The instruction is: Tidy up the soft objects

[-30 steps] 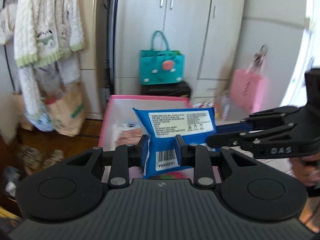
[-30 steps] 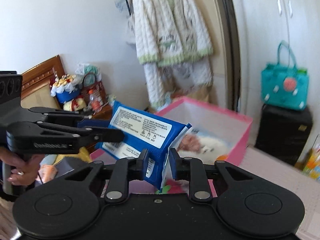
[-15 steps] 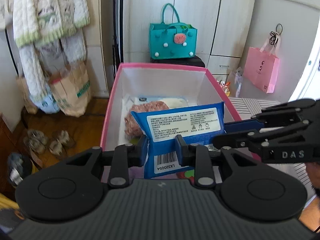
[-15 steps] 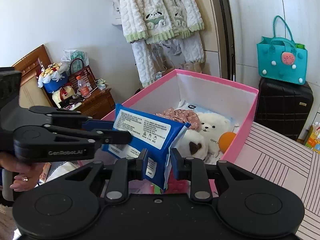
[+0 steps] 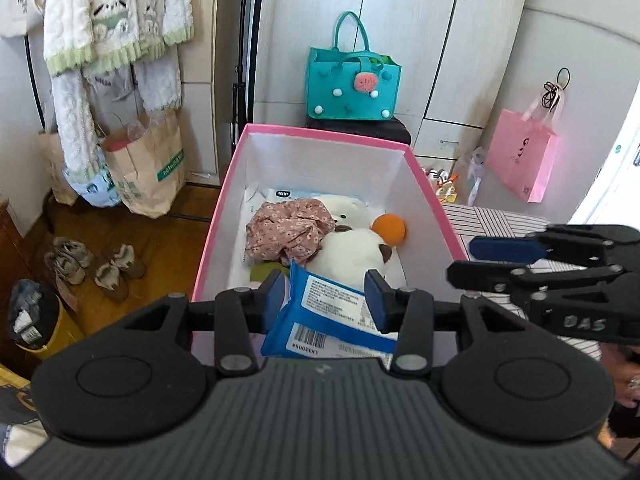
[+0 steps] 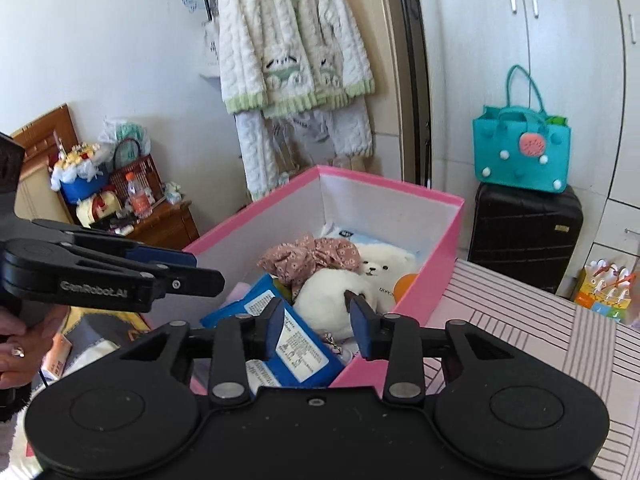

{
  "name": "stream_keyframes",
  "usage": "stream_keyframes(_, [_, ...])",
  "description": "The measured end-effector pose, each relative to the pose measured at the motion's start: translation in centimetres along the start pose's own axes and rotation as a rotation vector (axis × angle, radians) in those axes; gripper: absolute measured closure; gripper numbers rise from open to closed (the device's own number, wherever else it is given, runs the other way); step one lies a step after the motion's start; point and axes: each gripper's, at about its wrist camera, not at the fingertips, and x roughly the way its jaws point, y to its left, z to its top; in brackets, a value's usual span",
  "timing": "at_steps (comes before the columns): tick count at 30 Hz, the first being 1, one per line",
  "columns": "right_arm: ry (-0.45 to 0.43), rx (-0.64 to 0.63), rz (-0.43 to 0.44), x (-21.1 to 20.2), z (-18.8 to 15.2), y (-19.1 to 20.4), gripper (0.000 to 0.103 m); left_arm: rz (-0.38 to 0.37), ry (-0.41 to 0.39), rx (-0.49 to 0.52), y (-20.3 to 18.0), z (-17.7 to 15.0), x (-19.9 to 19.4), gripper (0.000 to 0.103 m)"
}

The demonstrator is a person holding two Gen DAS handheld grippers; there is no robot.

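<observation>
Releasing: both grippers, left (image 5: 326, 300) and right (image 6: 316, 326), now spread wide | blue wipes pack (image 5: 332, 316) dropped at pink box (image 5: 320, 134) near edge | placement apparently done.

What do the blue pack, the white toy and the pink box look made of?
Blue pack: glossy plastic film, creased, with printed label.
White toy: fuzzy plush, matte pile.
Pink box: likely cardboard or fabric-covered board; thin, straight, matte walls.

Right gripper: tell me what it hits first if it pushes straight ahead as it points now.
Probably the white plush toy in the pink box, which sits dead ahead between the open jaws of the right gripper. The blue wipes pack lies just left of that line; depth is unclear.
</observation>
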Motion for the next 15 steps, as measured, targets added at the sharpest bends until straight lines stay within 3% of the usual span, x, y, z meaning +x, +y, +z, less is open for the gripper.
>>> stream_keyframes(8, [-0.036, 0.004, -0.013, -4.5, -0.6, 0.3, 0.058, 0.01, -0.054, 0.085, -2.3, -0.3, -3.7, 0.054])
stream_keyframes(12, [-0.015, -0.048, -0.014, -6.6, -0.6, 1.0, 0.057, -0.068, -0.01, 0.088, -2.9, 0.4, -5.4, 0.052])
stream_keyframes(15, [-0.037, -0.056, -0.018, -8.4, -0.6, 1.3, 0.053, -0.068, -0.026, 0.108, -3.8, 0.6, -6.7, 0.048])
